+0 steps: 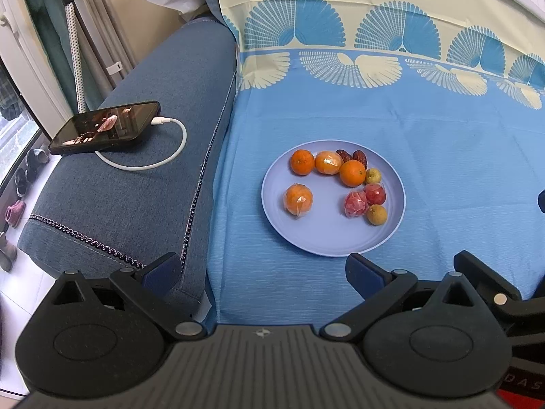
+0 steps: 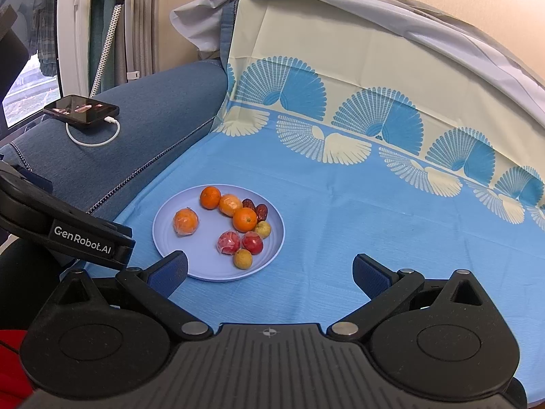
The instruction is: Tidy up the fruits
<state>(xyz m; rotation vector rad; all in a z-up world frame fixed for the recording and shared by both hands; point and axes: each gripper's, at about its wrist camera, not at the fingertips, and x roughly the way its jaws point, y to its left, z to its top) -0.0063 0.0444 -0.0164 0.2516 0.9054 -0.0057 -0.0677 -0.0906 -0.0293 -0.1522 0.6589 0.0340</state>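
Observation:
A pale lavender plate (image 1: pixel 327 238) (image 2: pixel 204 266) lies on the blue patterned cloth. It holds several oranges (image 1: pixel 352 172) (image 2: pixel 244 220), one of them wrapped in plastic and set apart (image 1: pixel 298 200) (image 2: pixel 185 222). Two red wrapped fruits (image 1: pixel 356 203) (image 2: pixel 229 242), two small yellow fruits (image 1: pixel 376 214) (image 2: pixel 243 259) and two dark dates (image 1: pixel 360 156) (image 2: pixel 261 212) share the plate. My left gripper (image 1: pixel 262 272) is open, nothing in it, just short of the plate's near rim. My right gripper (image 2: pixel 270 272) is open too, its left finger (image 2: pixel 168 274) by the plate's near edge.
A dark phone (image 1: pixel 105 127) (image 2: pixel 81 109) on a white charging cable (image 1: pixel 153 163) rests on the blue sofa arm (image 1: pixel 136 187) left of the cloth. The cloth runs up the sofa back. Shoes (image 1: pixel 20 177) sit on the floor at far left. The left gripper's body (image 2: pixel 68 225) shows at the right wrist view's left.

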